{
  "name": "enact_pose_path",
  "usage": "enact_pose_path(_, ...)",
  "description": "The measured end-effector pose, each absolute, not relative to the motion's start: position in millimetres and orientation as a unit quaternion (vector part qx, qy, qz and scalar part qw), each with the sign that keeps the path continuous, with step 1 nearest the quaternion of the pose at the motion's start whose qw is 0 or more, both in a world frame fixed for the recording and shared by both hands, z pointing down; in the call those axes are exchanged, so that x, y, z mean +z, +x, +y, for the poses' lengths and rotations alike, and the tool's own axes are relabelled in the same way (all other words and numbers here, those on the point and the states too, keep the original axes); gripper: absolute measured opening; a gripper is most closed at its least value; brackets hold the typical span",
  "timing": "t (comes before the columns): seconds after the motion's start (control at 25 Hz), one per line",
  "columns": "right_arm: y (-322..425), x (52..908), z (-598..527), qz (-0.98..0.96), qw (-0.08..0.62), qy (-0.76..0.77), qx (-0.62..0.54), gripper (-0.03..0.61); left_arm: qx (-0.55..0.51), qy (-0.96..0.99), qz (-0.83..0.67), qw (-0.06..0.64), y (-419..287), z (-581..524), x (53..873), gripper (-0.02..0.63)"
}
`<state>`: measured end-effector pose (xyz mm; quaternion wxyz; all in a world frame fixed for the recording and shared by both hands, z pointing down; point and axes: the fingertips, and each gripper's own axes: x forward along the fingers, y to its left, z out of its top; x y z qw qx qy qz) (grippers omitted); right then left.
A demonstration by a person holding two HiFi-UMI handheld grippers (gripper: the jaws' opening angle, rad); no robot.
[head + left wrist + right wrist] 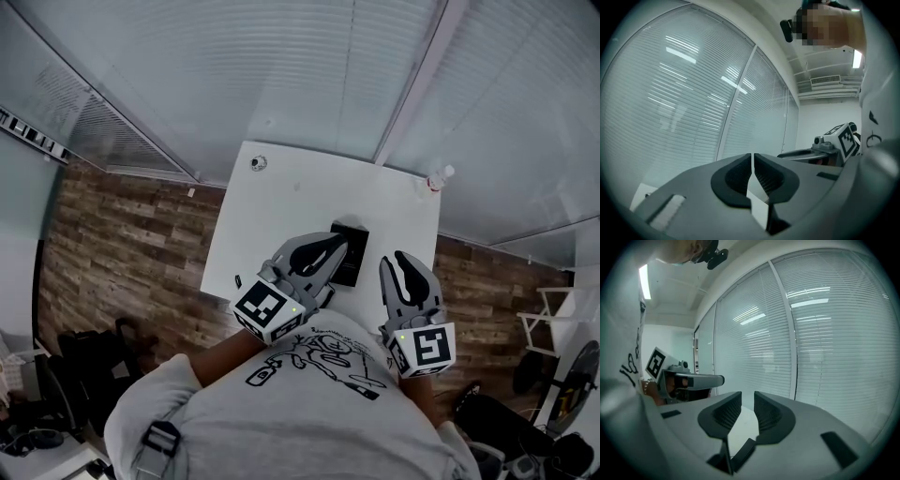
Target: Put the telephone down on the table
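Note:
The black telephone [355, 264] lies on the white table [281, 202] near its front edge, partly hidden behind my left gripper [335, 247]. That gripper hovers above the telephone's left side, shut and empty; in the left gripper view its pads [753, 159] meet with nothing between them. My right gripper [402, 259] hangs just right of the telephone, clear of it. Its jaws [747, 401] stand shut with only a thin slit and hold nothing. Both gripper views point level at window blinds and show no telephone.
A small round object [259, 162] sits at the table's far left corner and a small bottle [438, 178] at its far right corner. Glass walls with blinds [281, 66] stand behind the table. Wooden floor [122, 244] lies on both sides, with a white frame [548, 323] at the right.

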<state>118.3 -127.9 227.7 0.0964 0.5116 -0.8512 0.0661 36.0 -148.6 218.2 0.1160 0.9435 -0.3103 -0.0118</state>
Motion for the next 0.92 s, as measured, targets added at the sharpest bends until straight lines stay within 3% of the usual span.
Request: enact_pose_path(0.92, 121, 224, -118, -0.847, 0.098, 0.518, 0.07, 0.072, -0.021, 0.942, -0.3, 0.148, 36, -138, 223, 0.017)
